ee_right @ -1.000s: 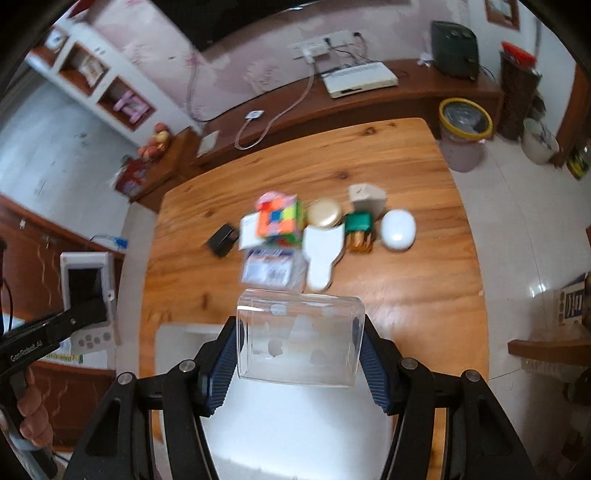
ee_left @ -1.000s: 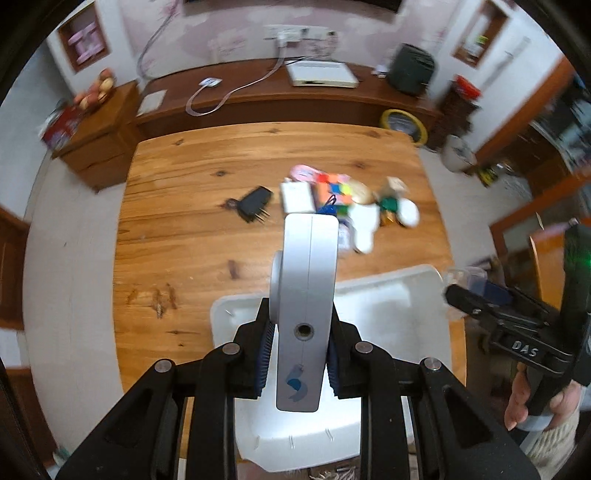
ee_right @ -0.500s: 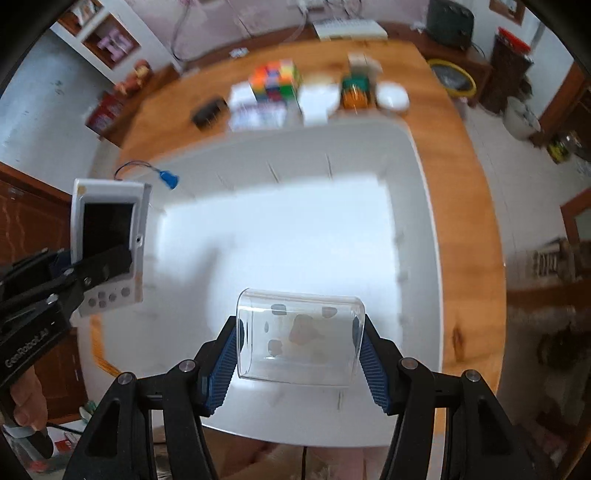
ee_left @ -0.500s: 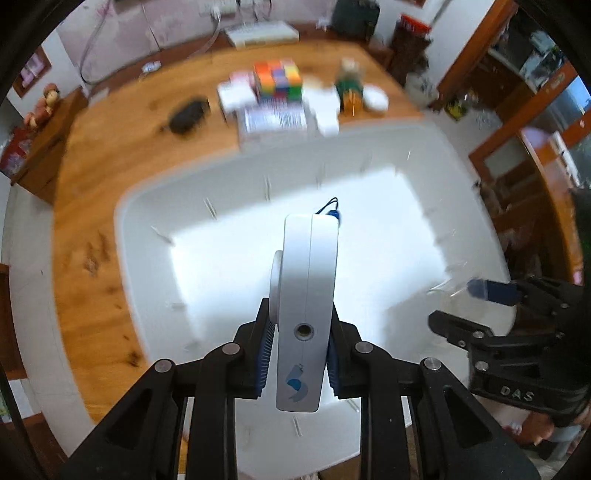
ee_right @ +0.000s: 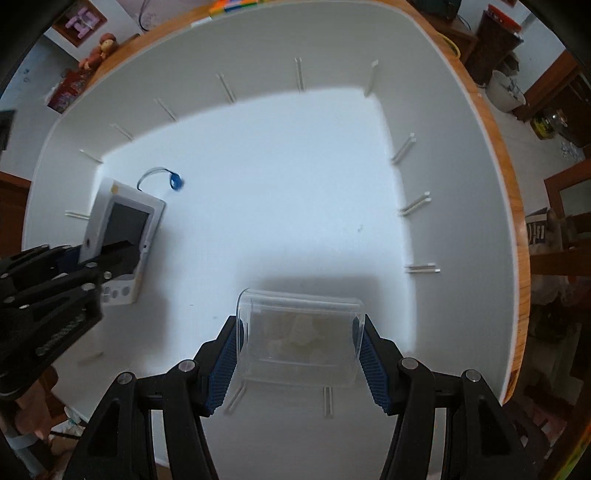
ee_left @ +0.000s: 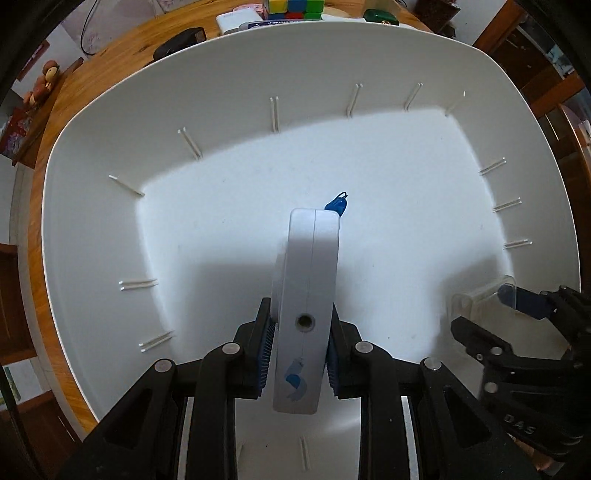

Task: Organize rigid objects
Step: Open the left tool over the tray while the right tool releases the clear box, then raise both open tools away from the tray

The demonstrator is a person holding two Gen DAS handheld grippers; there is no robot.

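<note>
— Holding two things at once, are we? What does our left gripper (ee_left: pixel 299 354) have?

— We have it closed on the white handheld device (ee_left: pixel 308 295), which stands on its narrow edge between the blue ribbed pads (ee_left: pixel 265 354), one pad against each broad face. From the right wrist view we see the same device (ee_right: pixel 122 236) from its front: a dark screen, small buttons below it, and a thin cord ending in a blue tag (ee_right: pixel 175 181) that trails from its top corner.

— And the right gripper (ee_right: pixel 299 347)?

— We have that one spread fairly wide and clamped on the clear plastic box (ee_right: pixel 299 332), a pad pressed to each short end. Something pale shows through its wall, but we cannot tell what it is.

— Where are both objects?

— Both are inside the white bin (ee_left: pixel 110 155), down near its floor. We cannot tell whether either one touches the floor. The device is toward the bin's left side, the clear box toward the near right, well apart from each other. In the left wrist view we see the box's corner (ee_left: pixel 476 299) at the far right, held by the right gripper (ee_left: pixel 491 317).

— What lies outside the bin?

— We see the wooden table (ee_left: pixel 70 107) around it. Beyond the far rim sit a colourful puzzle cube (ee_left: pixel 295 7), a black adapter (ee_left: pixel 179 40) and a white box (ee_left: pixel 238 20), all partly hidden by the rim.
</note>
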